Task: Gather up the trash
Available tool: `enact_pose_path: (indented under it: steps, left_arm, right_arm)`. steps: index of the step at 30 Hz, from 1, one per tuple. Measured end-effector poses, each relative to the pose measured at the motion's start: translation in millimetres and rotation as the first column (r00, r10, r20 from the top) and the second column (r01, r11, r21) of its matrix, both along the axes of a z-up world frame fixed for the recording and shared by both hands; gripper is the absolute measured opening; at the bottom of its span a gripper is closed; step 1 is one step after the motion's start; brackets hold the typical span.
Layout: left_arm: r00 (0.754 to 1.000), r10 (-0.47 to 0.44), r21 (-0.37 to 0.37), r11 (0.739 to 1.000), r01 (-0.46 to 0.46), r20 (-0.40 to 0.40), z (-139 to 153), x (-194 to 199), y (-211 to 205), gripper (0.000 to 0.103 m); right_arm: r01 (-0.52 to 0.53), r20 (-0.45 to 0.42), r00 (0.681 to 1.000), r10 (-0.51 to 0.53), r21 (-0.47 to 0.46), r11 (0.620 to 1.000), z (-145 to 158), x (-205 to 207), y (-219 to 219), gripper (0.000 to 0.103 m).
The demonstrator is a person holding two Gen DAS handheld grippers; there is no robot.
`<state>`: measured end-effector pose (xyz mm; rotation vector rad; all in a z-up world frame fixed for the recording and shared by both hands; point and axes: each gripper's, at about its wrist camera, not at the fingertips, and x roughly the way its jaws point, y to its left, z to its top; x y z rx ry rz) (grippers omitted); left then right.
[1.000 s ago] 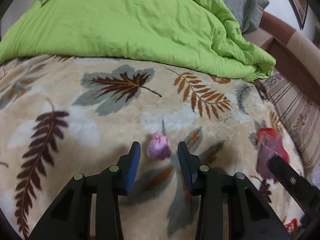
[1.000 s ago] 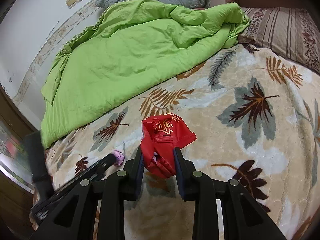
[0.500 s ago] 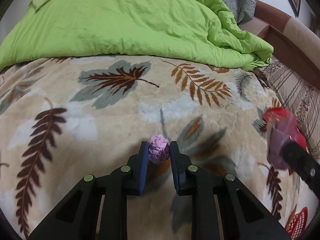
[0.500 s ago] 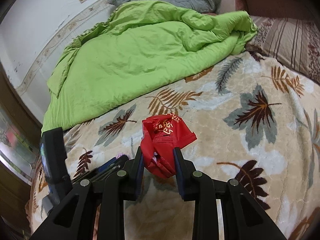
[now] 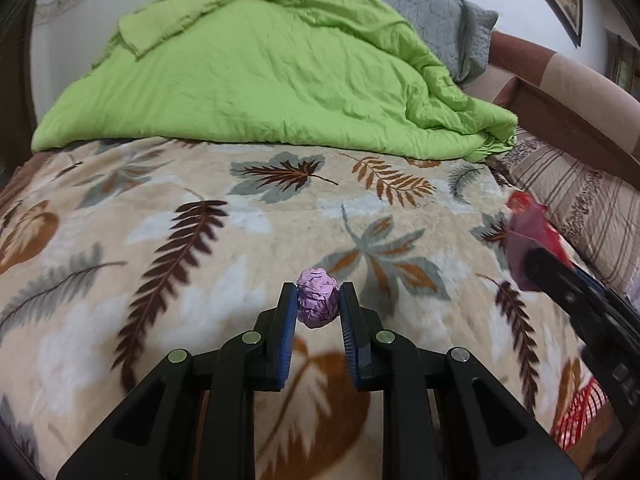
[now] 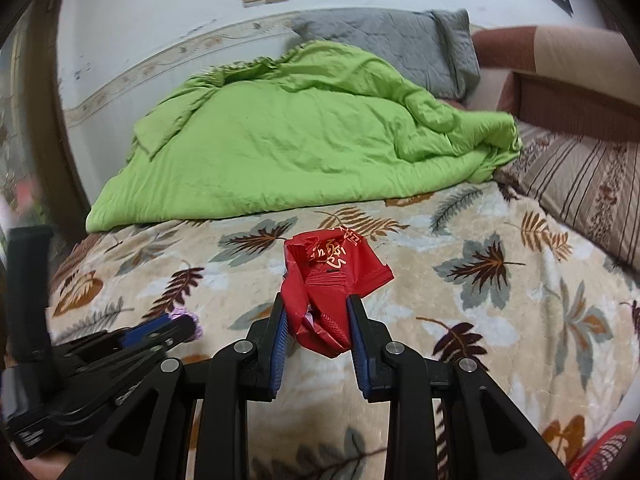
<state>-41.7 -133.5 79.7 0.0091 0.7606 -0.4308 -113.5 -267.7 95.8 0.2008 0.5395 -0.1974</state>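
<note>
Much of the scene is cut off or blurred. In the left wrist view the right hand-held gripper [image 5: 520, 256] enters from the right edge as a dark, smeared shape, and the crumpled red plastic wrapper with gold print [image 5: 528, 224] at its tip is too blurred to read there. A red mesh basket [image 5: 580, 412] shows only as a sliver at the lower right corner of that view, its body out of frame. In the right wrist view the left hand-held gripper [image 6: 188, 322] lies low at the left, seen side-on, so only a small edge of the crumpled lilac paper ball [image 6: 182, 314] peeks past its blue pads. The far side of the bed is hidden under a rumpled lime-green quilt [image 5: 260, 80], with a grey quilted pillow [image 5: 432, 28] partly buried behind it. No hand of the person is visible in either view.

The left hand-held gripper [image 5: 318, 300] is nearly closed, both blue pads pressing the sides of the lilac paper ball [image 5: 317, 304], which sits right at the fingertips, above the beige leaf-patterned plush blanket [image 5: 200, 240] covering the bed.

The right hand-held gripper [image 6: 316, 320] is narrowly parted and clamped on the lower bunched part of the red wrapper [image 6: 328, 276]; the wrapper's upper part fans out above and to the right of the fingertips. The two hand-held grippers are near each other, left one to the left of and lower than the right.
</note>
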Motion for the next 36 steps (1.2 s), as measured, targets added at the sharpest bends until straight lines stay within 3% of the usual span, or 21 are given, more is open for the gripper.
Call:
enact_pose_path:
  steps: [13,21,36]
  left_arm:
    - [0.992,0.055,-0.032,0.998,-0.052,0.113,21.5,-108.4,37.9,0.020]
    - [0.983,0.087,-0.001,0.996,-0.088,0.162,16.3,-119.4,46.8,0.021]
    - [0.984,0.104,-0.017,0.995,-0.103,0.147,10.1,-114.4,53.2,0.021]
  right_arm:
    - [-0.066,0.011,0.998,0.067,-0.067,0.996,-2.6,-53.7,36.0,0.030]
    - [-0.101,0.015,0.995,0.103,-0.105,0.989,-4.8,-64.7,55.4,0.030]
    - [-0.128,-0.010,0.992,0.128,-0.110,0.986,-12.5,-55.9,65.1,0.030]
